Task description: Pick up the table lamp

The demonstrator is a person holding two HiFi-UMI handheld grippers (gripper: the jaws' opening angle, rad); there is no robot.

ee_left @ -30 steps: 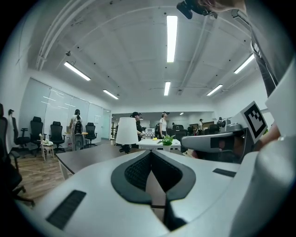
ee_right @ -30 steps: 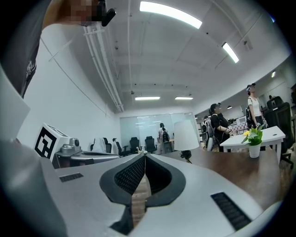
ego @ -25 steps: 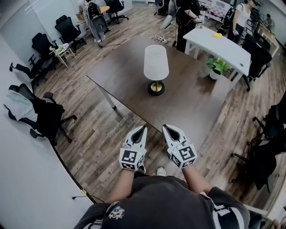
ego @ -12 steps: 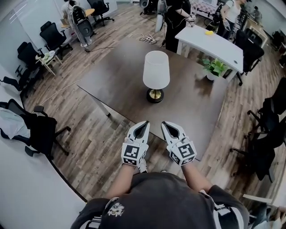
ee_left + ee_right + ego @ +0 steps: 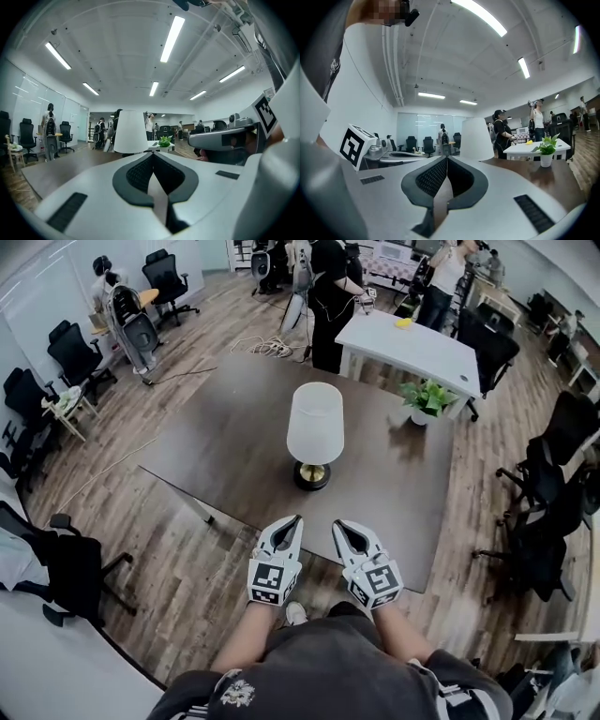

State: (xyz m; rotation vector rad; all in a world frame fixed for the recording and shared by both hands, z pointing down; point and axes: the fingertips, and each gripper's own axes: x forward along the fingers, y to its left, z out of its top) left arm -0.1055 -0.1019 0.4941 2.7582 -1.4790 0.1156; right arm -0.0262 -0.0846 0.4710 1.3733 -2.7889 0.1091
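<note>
At the near edge of the dark desk, both claws point level toward the table lamp. The left claw and right claw sit side by side with a narrow gap between them. Each has its jaws pressed together on nothing, and in both gripper views the pads meet along one line. Their tips seem to reach just over the desk's edge, though the steep head view makes that hard to be sure of. The lamp stands upright near the middle of the desk, a white shade over a round base. A strip of bare top lies between it and the claws, and there is bare top on every other side. A potted plant sits at the far right corner, well apart from the lamp. Beyond that corner is a white desk, and office chairs crowd the floor to the right.
</note>
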